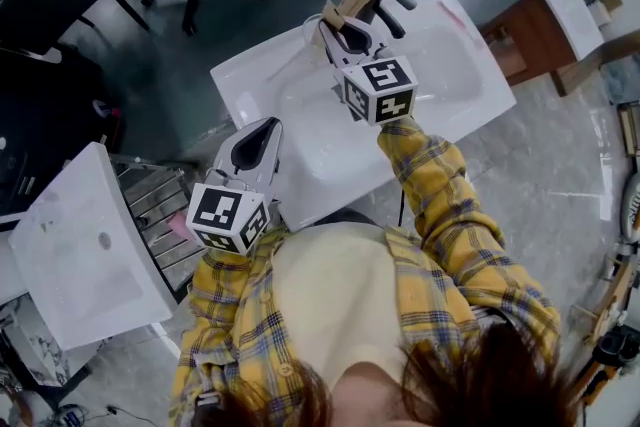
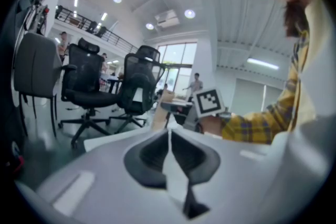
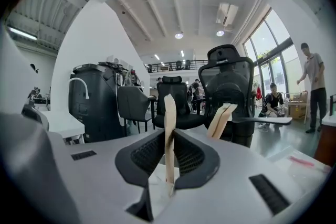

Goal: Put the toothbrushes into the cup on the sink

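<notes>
Right gripper view: tan toothbrush [image 3: 170, 113] stands upright, clamped between the jaws of the right gripper [image 3: 169, 136], held above the back of the white sink [image 1: 450, 65]. A second tan toothbrush [image 3: 220, 119] slants just beyond it, with black office chairs [image 3: 228, 86] behind. Left gripper [image 2: 169, 136] hangs over the sink's near left corner, jaws pressed together on nothing.

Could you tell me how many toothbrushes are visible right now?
2. One toothbrush is clamped upright in the right gripper; a second toothbrush leans just beyond it. Others may be hidden.
</notes>
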Motion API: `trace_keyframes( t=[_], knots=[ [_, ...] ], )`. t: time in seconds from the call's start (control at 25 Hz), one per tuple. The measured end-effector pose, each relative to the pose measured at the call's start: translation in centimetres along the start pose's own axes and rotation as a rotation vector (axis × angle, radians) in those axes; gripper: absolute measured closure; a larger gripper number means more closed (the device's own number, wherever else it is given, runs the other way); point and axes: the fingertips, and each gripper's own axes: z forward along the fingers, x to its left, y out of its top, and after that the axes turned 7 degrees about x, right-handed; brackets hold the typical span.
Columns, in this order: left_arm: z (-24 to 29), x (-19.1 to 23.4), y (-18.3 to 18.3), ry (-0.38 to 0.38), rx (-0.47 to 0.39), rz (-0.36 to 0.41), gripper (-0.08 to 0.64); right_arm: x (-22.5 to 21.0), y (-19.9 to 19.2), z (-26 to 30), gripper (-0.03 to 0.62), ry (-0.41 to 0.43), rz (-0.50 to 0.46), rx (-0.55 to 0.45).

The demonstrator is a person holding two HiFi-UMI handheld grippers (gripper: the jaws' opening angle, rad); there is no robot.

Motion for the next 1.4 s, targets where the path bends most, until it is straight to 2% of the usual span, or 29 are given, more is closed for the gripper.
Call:
trace_keyframes(
  t=[0.16,0.8,1.4],
  knots=[
    [0.0,0.2,-0.1,-0.003,0.001,-0.005,0.543,0.5,-0.4,0.1,0.555,0.022,0.001,0.028],
    [0.3,0.4,0.4,-0.018,-0.021,-0.009,0.543,1.4,0.3,-5.7,0.555,0.018,0.068,-0.008],
    [0.6,0.6,1.3,-0.027,-0.059,-0.021,0.545,2.8,-2.8,-10.2,0.563,0.007,0.161,0.074]
  ],
)
